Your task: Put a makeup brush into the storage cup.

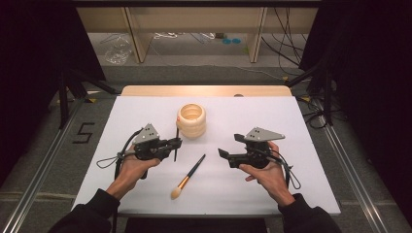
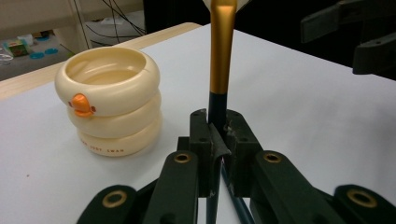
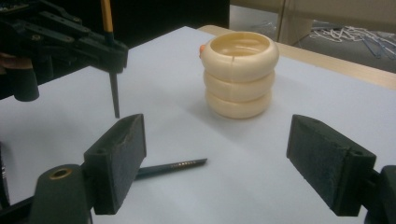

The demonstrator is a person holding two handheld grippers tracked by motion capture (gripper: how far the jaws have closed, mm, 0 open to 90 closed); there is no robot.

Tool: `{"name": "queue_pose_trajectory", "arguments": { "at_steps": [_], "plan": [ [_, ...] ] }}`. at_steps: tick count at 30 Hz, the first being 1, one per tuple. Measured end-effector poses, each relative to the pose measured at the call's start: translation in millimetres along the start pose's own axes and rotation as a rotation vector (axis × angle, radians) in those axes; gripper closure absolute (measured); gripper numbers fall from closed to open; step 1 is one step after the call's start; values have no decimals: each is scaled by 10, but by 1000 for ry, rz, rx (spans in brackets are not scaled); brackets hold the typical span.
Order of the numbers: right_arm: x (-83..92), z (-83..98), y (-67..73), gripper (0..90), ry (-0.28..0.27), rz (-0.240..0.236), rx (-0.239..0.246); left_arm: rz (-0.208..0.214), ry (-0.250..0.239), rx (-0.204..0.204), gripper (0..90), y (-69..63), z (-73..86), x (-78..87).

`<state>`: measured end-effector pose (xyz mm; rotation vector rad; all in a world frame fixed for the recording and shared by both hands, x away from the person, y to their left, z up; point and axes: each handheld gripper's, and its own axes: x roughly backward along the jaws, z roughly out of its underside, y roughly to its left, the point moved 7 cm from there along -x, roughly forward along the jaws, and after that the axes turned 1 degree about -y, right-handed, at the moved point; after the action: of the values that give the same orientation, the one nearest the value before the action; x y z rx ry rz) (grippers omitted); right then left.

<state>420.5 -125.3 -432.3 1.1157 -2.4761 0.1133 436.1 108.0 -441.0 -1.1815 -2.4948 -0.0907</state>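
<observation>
while i watched from the high view, my left claw (image 1: 176, 142) was clamped on a thin brush (image 1: 176, 141), holding it upright just left of the cream holder (image 1: 191, 120). in the left gripper view the jaws were pressed together on the dark handle of that brush (image 2: 217, 107), with its gold section rising straight above them, and the holder (image 2: 110, 99) stood near on the left, a small orange knob on its side. the holder looked like three stacked cream rings, open at the top, standing upright on the white table (image 1: 291, 126).

my right claw (image 1: 228, 147) was spread wide with nothing between the pads. it hung low over the table to the right of the holder and well apart from it. in the right gripper view the two black pads (image 3: 116, 161) stood far apart, and the holder (image 3: 239, 74) sat beyond them, roughly in the middle of the gap.

a second brush (image 1: 188, 176) lay flat on the table between my two hands, its pale bristle end toward me and its dark handle pointing away toward the right claw. in the right gripper view the tip of that handle (image 3: 173, 167) lay on the table just beside the left pad, and the left claw (image 3: 108, 46) with its upright brush showed at upper left, the pointed end of the brush clear of the table.
</observation>
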Motion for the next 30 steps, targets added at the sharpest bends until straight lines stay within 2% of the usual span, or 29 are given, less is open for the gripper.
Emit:
{"name": "queue_pose_trajectory", "arguments": {
  "at_steps": [2,7,9,11,12,13,17,18,19,20,21,22,23,25,28,30],
  "plan": [
    [34,29,-28,198,-1,14,-1,-4,-1,-17,831,40,-22,4],
    [82,101,-70,189,-6,31,-24,-22,-14,-4,831,104,-86,4],
    [98,130,-79,191,3,37,-28,-22,-18,-2,831,119,-117,-5],
    [100,150,-92,195,-11,44,-22,-29,-30,4,831,139,-160,-21],
    [113,169,-75,195,11,36,-37,-34,-36,17,831,151,-187,-31],
    [116,175,-81,196,7,39,-27,-35,-41,21,831,160,-211,-41],
    [135,199,-80,199,17,43,-30,-50,-45,6,831,222,-313,-83],
    [135,199,-94,200,6,53,-18,-54,-43,-2,831,237,-329,-93],
    [138,213,-77,200,18,42,-34,-62,-46,-5,831,265,-355,-114],
    [134,213,-90,200,2,43,-20,-65,-49,11,831,281,-370,-134],
    [142,223,-90,200,10,45,-21,-66,-48,15,831,299,-386,-149],
    [135,236,-69,200,12,35,-41,-70,-52,10,831,321,-406,-166],
    [153,246,-92,200,22,55,-19,-71,-54,16,831,332,-418,-179],
    [140,251,-82,200,0,44,-22,-75,-69,30,831,372,-463,-206],
    [153,272,-69,200,1,44,-17,-85,-73,28,831,417,-508,-236],
    [180,298,-45,200,28,42,-24,-90,-77,32,831,441,-541,-253]
  ]
}}
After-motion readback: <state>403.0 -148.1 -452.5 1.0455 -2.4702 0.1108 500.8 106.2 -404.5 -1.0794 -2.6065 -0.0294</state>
